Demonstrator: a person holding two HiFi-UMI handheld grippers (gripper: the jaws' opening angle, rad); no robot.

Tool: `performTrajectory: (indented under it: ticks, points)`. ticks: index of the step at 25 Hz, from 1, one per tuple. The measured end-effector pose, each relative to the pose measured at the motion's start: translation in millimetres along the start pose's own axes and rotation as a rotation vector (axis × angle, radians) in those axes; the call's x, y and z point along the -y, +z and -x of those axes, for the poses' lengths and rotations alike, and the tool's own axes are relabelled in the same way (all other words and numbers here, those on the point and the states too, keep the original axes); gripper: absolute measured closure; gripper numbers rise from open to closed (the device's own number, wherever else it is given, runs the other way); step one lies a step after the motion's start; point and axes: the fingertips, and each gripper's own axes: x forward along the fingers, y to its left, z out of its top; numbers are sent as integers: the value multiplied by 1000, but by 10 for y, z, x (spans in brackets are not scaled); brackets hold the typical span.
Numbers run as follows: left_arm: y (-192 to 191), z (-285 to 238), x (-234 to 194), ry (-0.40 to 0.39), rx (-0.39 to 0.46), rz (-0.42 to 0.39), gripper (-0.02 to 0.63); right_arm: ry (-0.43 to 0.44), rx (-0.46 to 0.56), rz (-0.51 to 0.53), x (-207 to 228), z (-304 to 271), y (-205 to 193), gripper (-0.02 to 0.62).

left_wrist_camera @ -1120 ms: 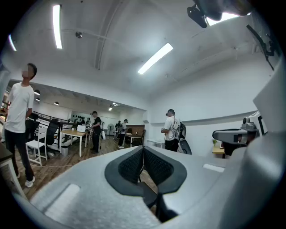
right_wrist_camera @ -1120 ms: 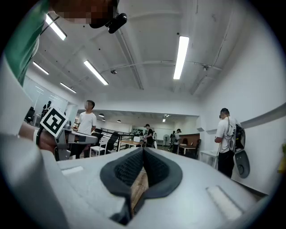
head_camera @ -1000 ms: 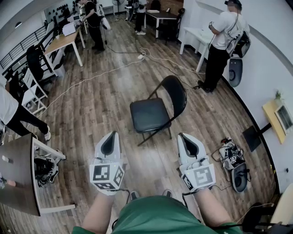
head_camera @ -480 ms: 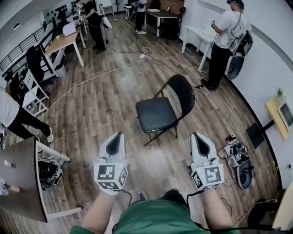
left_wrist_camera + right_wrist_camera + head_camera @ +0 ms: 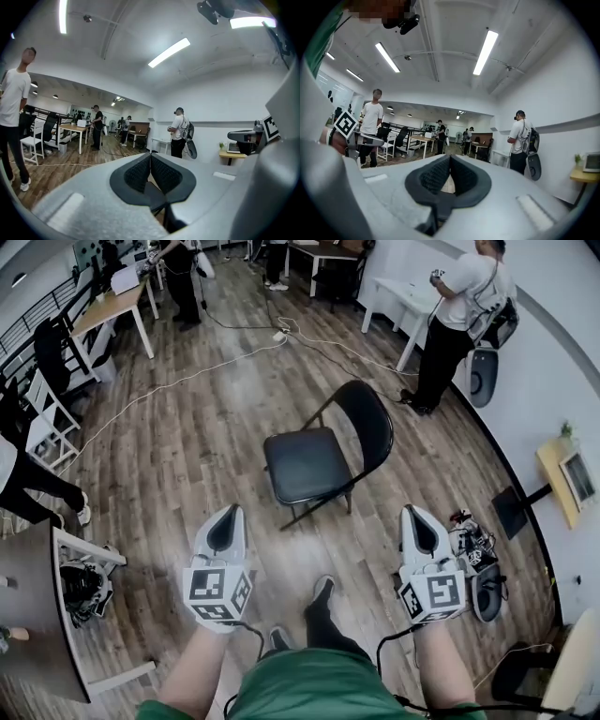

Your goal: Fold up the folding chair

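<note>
On the wood floor (image 5: pixel 187 456), mid-frame in the head view, stands the folding chair (image 5: pixel 314 465). It is unfolded, with the black seat flat and the backrest raised on its far-right side, all legs on the floor.

Left gripper (image 5: pixel 228 514) hovers on the near side of the chair, off its left front corner and well apart from it. Its jaws are pressed together with nothing between them (its own view shows the black pads meeting).

Right gripper (image 5: pixel 413 514) hovers on the near side of the chair too, off its right side and clear of the frame. Jaws are closed and empty as well. Neither gripper touches the chair.

The wearer's shoes (image 5: pixel 319 601) are on the floor just short of the chair, between the two grippers.

Beyond the chair to the right, a person in a white shirt (image 5: pixel 461 306) stands at a white table (image 5: pixel 398 306). A white cable (image 5: pixel 187 381) runs across the floor behind the chair. Far left of the chair is a wooden desk (image 5: pixel 103 310). Right of the chair, near the wall, a heap of gear (image 5: pixel 478 563) lies on the floor.
</note>
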Motion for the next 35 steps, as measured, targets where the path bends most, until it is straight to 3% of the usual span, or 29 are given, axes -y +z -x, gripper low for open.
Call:
performTrajectory:
  ticks: [14,19,28,35]
  points:
    - [313,-1754,136,92,13,-75,594,89,8,-55,1133,-1643,-233,594]
    - [239,-2152,193,114,-25,-108,594,109,-7,-98,1478,-2039,-408,594]
    - [-367,-2840,-230,137,-128,-61,594,85,-103,-140,1916,-2824,-866,594]
    - [-1228,-3375,-784,117,-261,-8,594,84,-266,-153,2081,-3340,-1377,594]
